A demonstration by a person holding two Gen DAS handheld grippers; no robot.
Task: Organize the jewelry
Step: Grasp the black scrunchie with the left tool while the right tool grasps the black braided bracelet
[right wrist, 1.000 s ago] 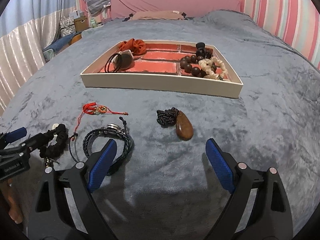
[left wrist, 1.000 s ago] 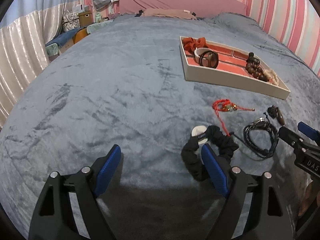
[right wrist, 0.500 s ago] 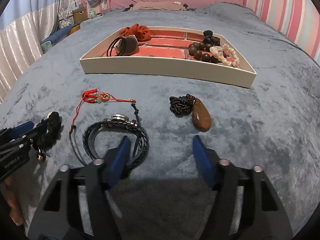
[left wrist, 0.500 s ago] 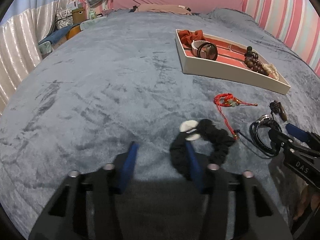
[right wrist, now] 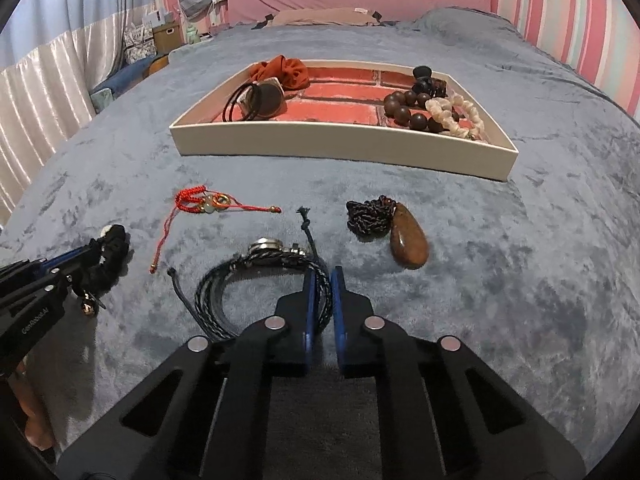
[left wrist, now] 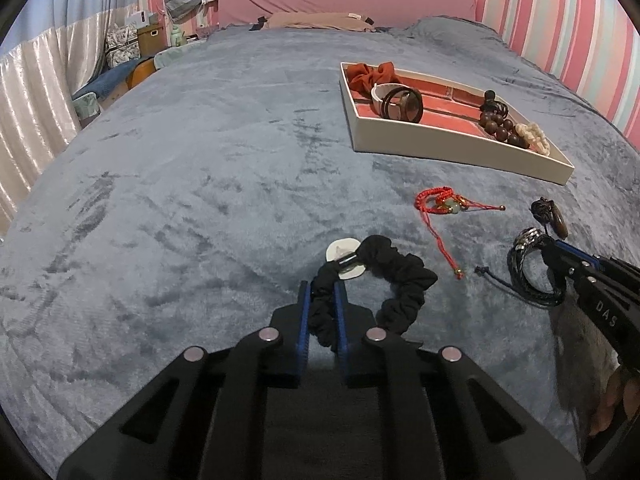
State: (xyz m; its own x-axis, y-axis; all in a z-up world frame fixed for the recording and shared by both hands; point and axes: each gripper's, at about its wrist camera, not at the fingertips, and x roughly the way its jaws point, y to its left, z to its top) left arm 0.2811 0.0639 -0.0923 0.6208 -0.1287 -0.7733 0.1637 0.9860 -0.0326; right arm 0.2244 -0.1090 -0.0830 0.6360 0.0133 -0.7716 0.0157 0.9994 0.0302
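Note:
On the grey blanket lies a black scrunchie [left wrist: 404, 276] with a white disc charm [left wrist: 344, 256]. My left gripper [left wrist: 322, 286] has its jaws closing, and the blue pads squeeze the scrunchie's near band. In the right wrist view the same gripper [right wrist: 96, 246] reaches in from the left onto the scrunchie [right wrist: 114, 248]. My right gripper [right wrist: 322, 276] is shut on the right side of a black braided bracelet [right wrist: 224, 296] with a metal clasp. That gripper [left wrist: 560, 256] also shows at the right of the left wrist view, on the bracelet [left wrist: 528, 280]. The cream tray [right wrist: 340, 150] stands farther back.
A red cord bracelet [right wrist: 208, 200] and a brown teardrop pendant [right wrist: 408, 240] on a dark chain lie loose in front of the tray. In the tray are an orange scrunchie [right wrist: 288, 70], dark bands, wooden beads [right wrist: 404, 110] and a cream bracelet [right wrist: 456, 114]. Curtains hang at the left.
Both grippers went from wide open to closed. The left pads came together on the scrunchie's band, the right pads on the braided bracelet. Neither hand shifted much.

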